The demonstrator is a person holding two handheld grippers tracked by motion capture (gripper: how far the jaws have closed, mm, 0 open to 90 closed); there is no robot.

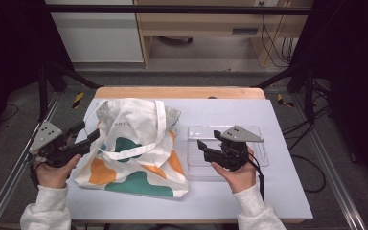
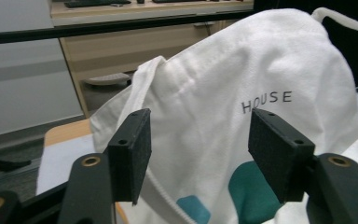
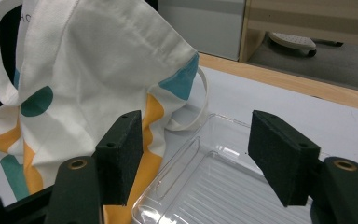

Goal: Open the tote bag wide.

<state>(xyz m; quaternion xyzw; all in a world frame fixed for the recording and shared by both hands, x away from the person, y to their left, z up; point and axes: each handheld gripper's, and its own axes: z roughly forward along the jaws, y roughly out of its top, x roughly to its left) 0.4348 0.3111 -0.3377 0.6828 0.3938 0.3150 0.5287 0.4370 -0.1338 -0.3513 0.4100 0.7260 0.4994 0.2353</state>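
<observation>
Left claw faces "HOUSE" lettering on tote — unreadable from above.

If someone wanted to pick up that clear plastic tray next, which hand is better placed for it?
Probably the right. The right gripper hovers open over the clear tray, while the left gripper sits across the tote bag, facing its fabric.
</observation>
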